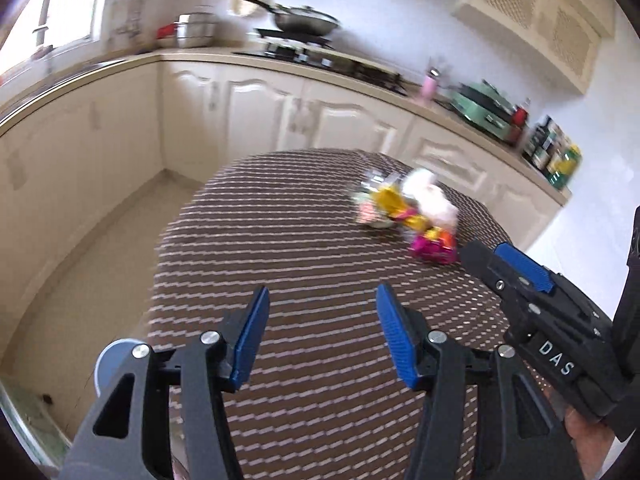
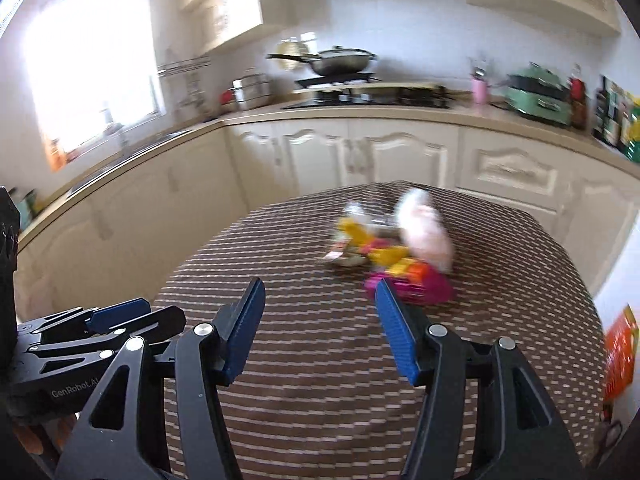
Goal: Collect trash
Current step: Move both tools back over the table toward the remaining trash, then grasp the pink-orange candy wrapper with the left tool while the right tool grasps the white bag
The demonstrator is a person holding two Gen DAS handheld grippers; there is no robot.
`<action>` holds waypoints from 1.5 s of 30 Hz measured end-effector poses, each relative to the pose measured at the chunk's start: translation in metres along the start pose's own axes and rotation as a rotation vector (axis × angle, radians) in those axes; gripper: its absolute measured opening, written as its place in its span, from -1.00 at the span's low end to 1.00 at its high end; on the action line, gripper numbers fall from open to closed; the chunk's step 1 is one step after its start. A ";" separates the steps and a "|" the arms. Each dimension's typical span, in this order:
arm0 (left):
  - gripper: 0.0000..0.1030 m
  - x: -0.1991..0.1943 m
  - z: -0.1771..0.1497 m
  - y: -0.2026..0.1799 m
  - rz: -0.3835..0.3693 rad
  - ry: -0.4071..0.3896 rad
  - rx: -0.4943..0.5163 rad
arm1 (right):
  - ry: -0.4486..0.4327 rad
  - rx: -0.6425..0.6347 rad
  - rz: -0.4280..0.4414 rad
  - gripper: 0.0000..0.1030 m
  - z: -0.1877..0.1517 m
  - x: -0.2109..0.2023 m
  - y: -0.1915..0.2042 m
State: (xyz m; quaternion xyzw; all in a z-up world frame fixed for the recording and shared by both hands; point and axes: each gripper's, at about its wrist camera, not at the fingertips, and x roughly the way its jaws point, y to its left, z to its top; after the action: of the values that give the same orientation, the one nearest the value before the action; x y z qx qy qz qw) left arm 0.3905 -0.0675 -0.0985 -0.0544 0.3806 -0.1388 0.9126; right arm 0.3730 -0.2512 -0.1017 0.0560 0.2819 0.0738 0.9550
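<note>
The left gripper (image 1: 320,300) and the right gripper (image 2: 320,296) both gape empty over the table (image 2: 280,420). Trash pile (image 2: 396,256) lies centre-right: likely light, crinkly wrappers and soft tissue, best pinched at crumpled folds.

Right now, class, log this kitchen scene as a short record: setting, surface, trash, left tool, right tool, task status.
setting: kitchen, wok on the stove
surface: table with brown striped cloth
trash: blurred pile of wrappers and something white and crumpled on the table's far side
left tool: open, empty, above the cloth
right tool: open, empty, pile just beyond its tips
task status: nothing picked up yet
</note>
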 end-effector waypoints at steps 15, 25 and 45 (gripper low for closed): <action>0.10 0.118 0.014 -0.115 -0.135 0.127 0.224 | 0.023 0.176 -0.141 0.12 -0.009 0.003 -0.125; 0.11 0.166 0.031 -0.136 -0.093 0.136 0.225 | 0.034 0.219 -0.141 0.16 -0.004 0.020 -0.148; -0.07 0.106 0.048 -0.052 -0.035 0.010 0.115 | 0.075 0.154 -0.065 0.17 0.021 0.061 -0.115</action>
State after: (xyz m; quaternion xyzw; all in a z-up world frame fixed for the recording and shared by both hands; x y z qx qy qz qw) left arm 0.4848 -0.1492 -0.1262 -0.0077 0.3754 -0.1766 0.9099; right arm 0.4474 -0.3547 -0.1330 0.1172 0.3240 0.0229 0.9385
